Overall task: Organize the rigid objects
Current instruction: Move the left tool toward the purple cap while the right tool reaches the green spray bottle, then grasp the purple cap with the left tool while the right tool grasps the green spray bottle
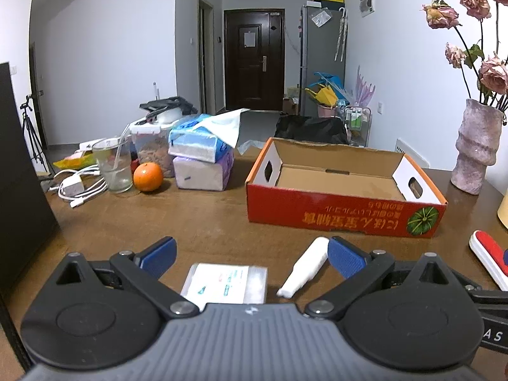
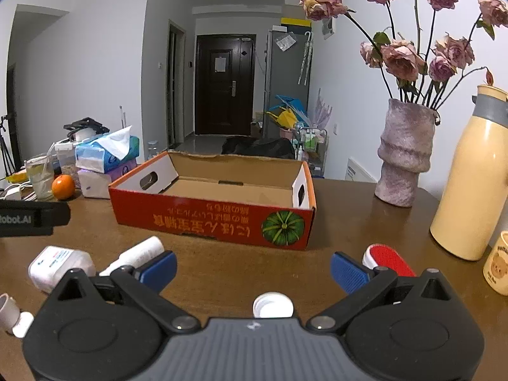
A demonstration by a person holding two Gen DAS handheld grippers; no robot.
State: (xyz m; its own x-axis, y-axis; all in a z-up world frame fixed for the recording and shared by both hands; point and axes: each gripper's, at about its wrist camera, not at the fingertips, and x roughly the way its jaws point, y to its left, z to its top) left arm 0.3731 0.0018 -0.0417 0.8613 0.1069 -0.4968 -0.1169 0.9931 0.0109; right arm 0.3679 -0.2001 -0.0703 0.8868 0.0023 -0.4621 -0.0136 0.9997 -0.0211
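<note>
An empty red cardboard box (image 1: 343,212) (image 2: 216,222) lies open on the brown table. My left gripper (image 1: 250,258) is open, low over the table; a white labelled packet (image 1: 225,282) lies between its jaws and a white tube (image 1: 304,266) rests by its right finger. My right gripper (image 2: 254,268) is open, with a white cap (image 2: 273,305) lying between its jaws. The packet (image 2: 58,265) and the tube (image 2: 139,250) lie left of it. A red and white brush (image 2: 389,258) (image 1: 487,258) lies by its right finger.
A pink vase with dried roses (image 2: 404,155), a cream thermos (image 2: 473,177) and a cup (image 2: 498,266) stand at the right. At the far left are tissue packs (image 1: 200,155), an orange (image 1: 147,176), a glass (image 1: 114,165) and a charger with cables (image 1: 76,187).
</note>
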